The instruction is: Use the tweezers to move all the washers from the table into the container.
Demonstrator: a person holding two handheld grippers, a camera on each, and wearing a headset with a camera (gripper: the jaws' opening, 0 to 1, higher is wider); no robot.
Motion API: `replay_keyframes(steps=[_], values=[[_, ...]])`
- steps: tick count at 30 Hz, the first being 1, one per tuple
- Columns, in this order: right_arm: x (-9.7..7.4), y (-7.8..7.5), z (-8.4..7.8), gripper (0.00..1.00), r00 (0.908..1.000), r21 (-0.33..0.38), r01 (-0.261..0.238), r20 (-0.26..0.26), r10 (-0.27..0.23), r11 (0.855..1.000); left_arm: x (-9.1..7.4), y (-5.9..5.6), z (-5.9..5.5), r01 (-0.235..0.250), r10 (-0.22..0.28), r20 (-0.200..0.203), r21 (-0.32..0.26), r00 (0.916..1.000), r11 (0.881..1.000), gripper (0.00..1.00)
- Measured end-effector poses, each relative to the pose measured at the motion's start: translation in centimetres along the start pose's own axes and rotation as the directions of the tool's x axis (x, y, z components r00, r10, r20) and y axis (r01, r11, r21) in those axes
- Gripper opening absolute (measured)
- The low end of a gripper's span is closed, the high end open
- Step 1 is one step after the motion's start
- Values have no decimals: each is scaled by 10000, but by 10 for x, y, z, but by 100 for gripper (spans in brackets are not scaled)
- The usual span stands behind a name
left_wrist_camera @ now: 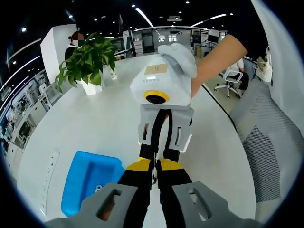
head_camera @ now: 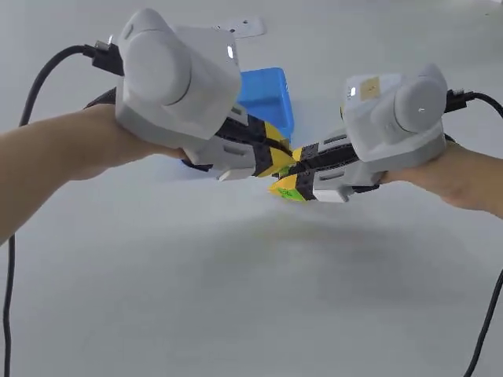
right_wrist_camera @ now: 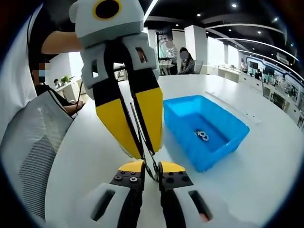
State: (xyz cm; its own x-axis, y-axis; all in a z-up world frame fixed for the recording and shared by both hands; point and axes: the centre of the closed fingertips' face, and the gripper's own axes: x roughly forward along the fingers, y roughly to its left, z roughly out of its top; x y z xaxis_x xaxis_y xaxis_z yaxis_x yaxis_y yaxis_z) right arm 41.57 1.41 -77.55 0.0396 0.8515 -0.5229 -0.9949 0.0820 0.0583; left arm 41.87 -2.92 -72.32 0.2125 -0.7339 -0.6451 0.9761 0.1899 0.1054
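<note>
My two grippers meet tip to tip over the white table [head_camera: 236, 298]. The left gripper [head_camera: 281, 157] comes in from the left, and in the right gripper view its yellow jaws [right_wrist_camera: 142, 151] are shut on the thin metal tweezers [right_wrist_camera: 137, 126]. The right gripper [head_camera: 288, 187] faces it, and its own jaws [right_wrist_camera: 152, 169] pinch the tweezers' lower end. The tweezers [left_wrist_camera: 154, 178] also show between the left gripper's own jaws [left_wrist_camera: 155, 166]. Just behind the grippers sits the blue container [head_camera: 271, 90] [right_wrist_camera: 228, 142] [left_wrist_camera: 83, 183], with washers [right_wrist_camera: 203, 135] on its floor.
A potted plant [left_wrist_camera: 88, 59] stands at the far end of the table. A flat white strip [head_camera: 240, 27] lies beyond the container. Mesh office chairs [right_wrist_camera: 33, 147] [left_wrist_camera: 270, 156] stand beside the table, and people sit further back [right_wrist_camera: 183, 57].
</note>
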Motion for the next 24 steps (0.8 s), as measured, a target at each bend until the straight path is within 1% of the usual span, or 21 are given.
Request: replay_keyframes(steps=[2, 3, 4, 6, 7, 9, 12, 17, 20, 22, 24], values=[[0, 0, 0, 12, 10000, -273, 18, -60, -19, 9996, 0, 1, 0, -26, 26, -8, -24, 10000, 10000, 7], [0, 0, 0, 11, 9999, -521, 51, -84, -56, 9986, 0, 1, 0, -41, 41, 2, -88, 10000, 10000, 7], [0, 0, 0, 11, 9999, -661, 83, -106, -90, 9978, 0, 2, 0, -78, 81, 70, -371, 9999, 9993, 8], [0, -1, 0, 11, 9998, -680, 169, -128, -178, 9975, 0, 5, 0, -165, 173, 141, -540, 9998, 9984, 8], [0, -1, 0, 11, 9997, -698, 169, -137, -179, 9974, 0, 4, 0, -134, 142, 136, -565, 9998, 9983, 8], [0, -2, 0, 10, 9997, -704, 216, -111, -225, 9973, 0, 4, -1, -142, 145, 83, -396, 9999, 9991, 8], [0, -2, 0, 10, 9997, -673, 240, -73, -245, 9974, -1, 4, -1, -93, 94, 29, -409, 10000, 9991, 8], [0, -3, -1, 10, 9997, -588, 247, -66, -251, 9980, 0, 0, -2, 52, -54, -70, -338, 10000, 9994, 13], [0, -3, -1, 10, 9997, -489, 255, -27, -257, 9985, 1, -4, -4, 210, -216, -160, -369, 9996, 9991, 19], [0, -3, -1, 10, 9996, -491, 278, -32, -280, 9984, 1, -4, -6, 201, -208, -280, -236, 9994, 9995, 20], [0, -3, -1, 10, 9996, -465, 282, -18, -283, 9985, 1, -5, -7, 203, -211, -360, -220, 9991, 9996, 20]])
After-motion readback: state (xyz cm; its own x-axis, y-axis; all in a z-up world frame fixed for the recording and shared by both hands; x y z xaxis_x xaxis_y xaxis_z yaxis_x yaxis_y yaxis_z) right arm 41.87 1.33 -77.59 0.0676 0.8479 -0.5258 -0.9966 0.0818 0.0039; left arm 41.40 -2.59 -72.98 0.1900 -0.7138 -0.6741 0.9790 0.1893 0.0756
